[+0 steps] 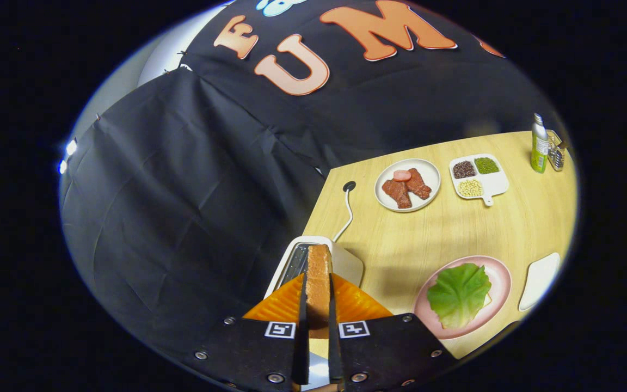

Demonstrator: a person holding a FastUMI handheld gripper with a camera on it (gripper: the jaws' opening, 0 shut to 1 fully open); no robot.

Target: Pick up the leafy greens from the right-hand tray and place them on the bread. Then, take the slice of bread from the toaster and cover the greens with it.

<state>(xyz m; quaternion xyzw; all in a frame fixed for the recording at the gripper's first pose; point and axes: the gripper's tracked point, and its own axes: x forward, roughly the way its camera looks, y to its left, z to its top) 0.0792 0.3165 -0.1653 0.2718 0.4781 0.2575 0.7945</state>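
Observation:
A slice of bread (319,275) stands on edge between the two fingers of my gripper (318,294), which is shut on it. The slice is just above the white toaster (346,261) and its slot (296,265). To the right of the fingers, a pink plate (496,272) lies on the wooden table. On it a green leaf (459,294) covers another slice of bread, of which a small corner (487,299) peeks out.
Farther back on the table (455,228) are a white plate of meat pieces (407,185), a divided dish of beans (477,175), a green bottle (539,144) and a small rack (555,152). An empty white tray (540,280) lies to the right. The toaster's cord (347,209) runs back.

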